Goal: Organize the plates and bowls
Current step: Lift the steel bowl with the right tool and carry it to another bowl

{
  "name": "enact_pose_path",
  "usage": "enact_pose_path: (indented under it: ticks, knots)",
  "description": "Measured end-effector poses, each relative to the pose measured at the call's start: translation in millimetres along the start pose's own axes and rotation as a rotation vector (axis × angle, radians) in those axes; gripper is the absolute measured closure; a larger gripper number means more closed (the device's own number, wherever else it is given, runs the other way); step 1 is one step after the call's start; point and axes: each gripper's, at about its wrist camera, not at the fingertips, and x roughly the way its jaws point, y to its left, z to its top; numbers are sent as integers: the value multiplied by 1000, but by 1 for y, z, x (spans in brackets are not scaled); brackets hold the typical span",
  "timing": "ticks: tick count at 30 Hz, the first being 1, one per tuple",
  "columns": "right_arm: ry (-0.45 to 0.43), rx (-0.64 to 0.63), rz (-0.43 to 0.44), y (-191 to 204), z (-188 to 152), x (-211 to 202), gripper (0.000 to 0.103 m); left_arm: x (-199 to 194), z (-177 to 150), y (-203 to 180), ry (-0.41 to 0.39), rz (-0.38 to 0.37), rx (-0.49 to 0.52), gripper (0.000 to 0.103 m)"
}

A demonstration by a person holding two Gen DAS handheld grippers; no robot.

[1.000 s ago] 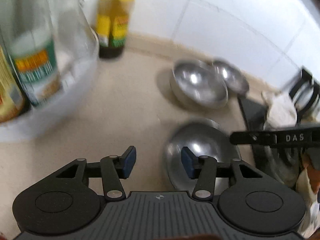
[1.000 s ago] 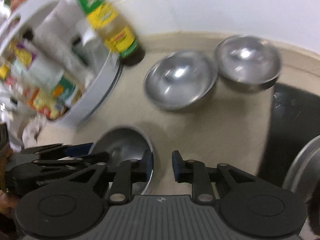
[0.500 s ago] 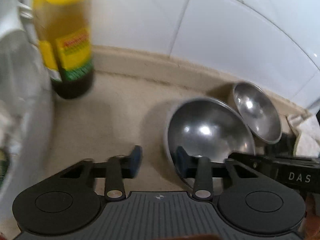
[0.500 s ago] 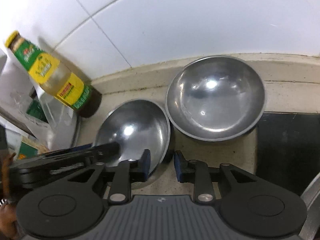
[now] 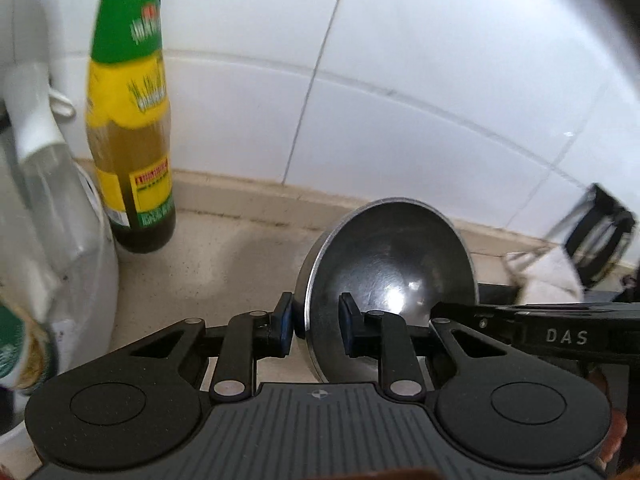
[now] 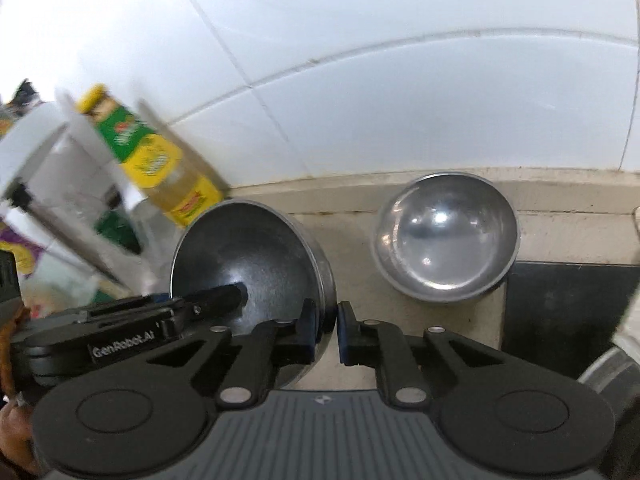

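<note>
Both grippers hold one steel bowl (image 5: 388, 276) by its rim, lifted and tilted above the counter. My left gripper (image 5: 314, 330) is shut on the bowl's left rim, one pad outside and one inside. My right gripper (image 6: 326, 330) is shut on the right rim of the same bowl (image 6: 248, 264). A second steel bowl (image 6: 446, 240) sits upright on the counter by the wall, to the right of the held bowl and apart from it.
A yellow-green oil bottle (image 5: 130, 120) stands at the back left by the tiled wall. A white tub (image 5: 48, 240) with bottles is at the far left. A black stove surface (image 6: 560, 312) and a pan rim (image 6: 612, 372) lie to the right. A white cloth (image 5: 548, 280) lies near the stove.
Both grippers moved to the near bowl, closed on its rim from opposite sides and lifted it, tilting it. The view rose toward the wall.
</note>
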Motion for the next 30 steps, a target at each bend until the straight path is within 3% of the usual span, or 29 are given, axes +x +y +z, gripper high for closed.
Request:
enact_pose_path:
  ticks: [6,12,15,22,30]
  knots:
    - [88,-5,9,22,-39,-32,91,-43,-33,-9,17,-31,65,70]
    - [195,-1,-30,33,-71,-27,89,-48,-60,-3,76,-37,85,66]
    - [153,-37,-67,40,-79,-28,76,-51,-62,9,38,31,95,65]
    - [86,15,-123,16,-70,-47,76,-59,-48,8,-14,34,102,60]
    - [18,57,-226,-27,-25,-44,76,-12,-10,-35,33,1,164,60]
